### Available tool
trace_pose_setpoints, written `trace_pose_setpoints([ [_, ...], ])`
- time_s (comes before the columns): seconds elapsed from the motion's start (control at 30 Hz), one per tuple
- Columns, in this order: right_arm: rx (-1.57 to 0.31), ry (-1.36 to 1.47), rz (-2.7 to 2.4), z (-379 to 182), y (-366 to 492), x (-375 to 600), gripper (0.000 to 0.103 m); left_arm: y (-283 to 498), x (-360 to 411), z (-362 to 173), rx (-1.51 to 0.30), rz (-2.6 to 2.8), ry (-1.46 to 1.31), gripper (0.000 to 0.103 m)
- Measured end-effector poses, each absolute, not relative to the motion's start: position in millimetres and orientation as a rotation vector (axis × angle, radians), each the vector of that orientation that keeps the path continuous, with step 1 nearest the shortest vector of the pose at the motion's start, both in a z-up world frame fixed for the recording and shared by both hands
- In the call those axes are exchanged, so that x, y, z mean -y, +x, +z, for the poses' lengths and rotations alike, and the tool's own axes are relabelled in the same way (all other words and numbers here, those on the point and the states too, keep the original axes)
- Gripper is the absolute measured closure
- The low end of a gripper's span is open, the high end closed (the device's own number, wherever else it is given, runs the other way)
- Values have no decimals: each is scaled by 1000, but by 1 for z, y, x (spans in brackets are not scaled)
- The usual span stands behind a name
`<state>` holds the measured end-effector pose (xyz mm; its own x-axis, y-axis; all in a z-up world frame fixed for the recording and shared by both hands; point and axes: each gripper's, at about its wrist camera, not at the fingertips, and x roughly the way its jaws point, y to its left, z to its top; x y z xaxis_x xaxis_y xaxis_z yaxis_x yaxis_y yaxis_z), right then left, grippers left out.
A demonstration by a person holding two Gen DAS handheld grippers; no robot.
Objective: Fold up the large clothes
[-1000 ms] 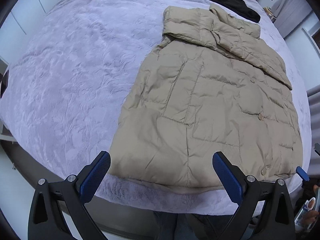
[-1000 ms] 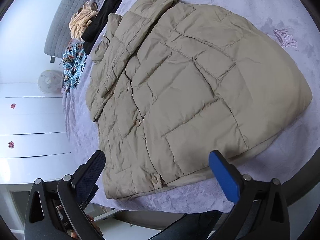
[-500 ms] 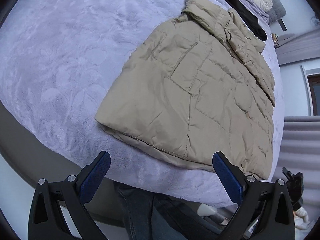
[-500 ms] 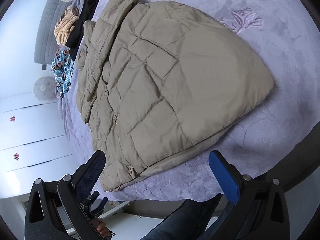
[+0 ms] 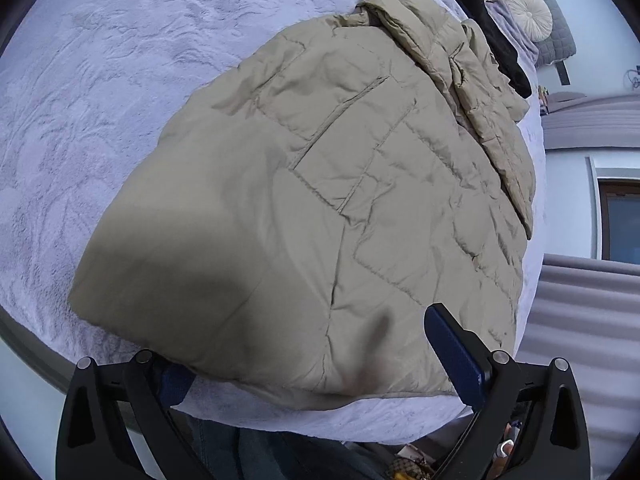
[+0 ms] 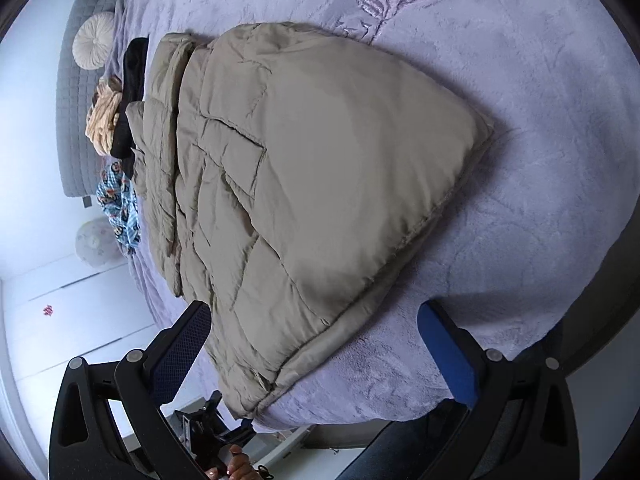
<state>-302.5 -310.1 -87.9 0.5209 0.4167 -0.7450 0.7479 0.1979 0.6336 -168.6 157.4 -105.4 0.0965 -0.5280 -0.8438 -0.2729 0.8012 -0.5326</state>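
Note:
A beige quilted puffer jacket (image 5: 328, 184) lies flat on the lilac bedspread (image 5: 100, 80), sleeves folded in, hem towards me. My left gripper (image 5: 316, 356) is open and straddles the hem; one finger is under the fabric edge, the other pad (image 5: 452, 352) rests over it. In the right wrist view the jacket (image 6: 304, 184) fills the middle. My right gripper (image 6: 316, 344) is open astride the hem's near corner, its left finger (image 6: 180, 348) off the bed edge.
A black garment (image 6: 132, 92), a tan garment (image 6: 104, 116) and a blue patterned cloth (image 6: 120, 208) lie near the grey headboard (image 6: 76, 92) with a round cushion (image 6: 94, 40). The bed's near edge drops off beneath both grippers. White cupboards (image 6: 60, 320) stand beside the bed.
Both grippers have closed in on the jacket's hem, from hovering off the bed edge to straddling the fabric. The jacket itself has not shifted.

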Motion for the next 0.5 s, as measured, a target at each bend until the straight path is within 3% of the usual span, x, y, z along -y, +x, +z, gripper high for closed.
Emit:
trace_pose_setpoints([
  [0.03,-1063,1447,-306,-90,-301,311,0,-166,-155,-105,-1497,-222,-672,26],
  [0.07,-1039,1470,-306,-93,-299,313,0,-163,-153,-106,-1509,-232,-663,35],
  [0.13,-1001,1522,-326,-98,-297,314,3,-159,-148,-109,-1543,-239,-617,85],
  [0.17,-984,1556,-328,-101,-297,315,11,-157,-147,-108,-1549,-241,-591,87],
  [0.23,-973,1620,-334,-107,-295,314,40,-156,-150,-99,-1521,-264,-588,91],
  [0.27,-980,1631,-338,-109,-294,313,66,-155,-153,-93,-1504,-277,-587,91],
  [0.3,-986,1623,-340,-108,-293,313,86,-153,-156,-85,-1481,-292,-587,91],
  [0.5,-962,1468,-324,-77,-281,307,92,-132,-165,-41,-1367,-385,-544,91],
])
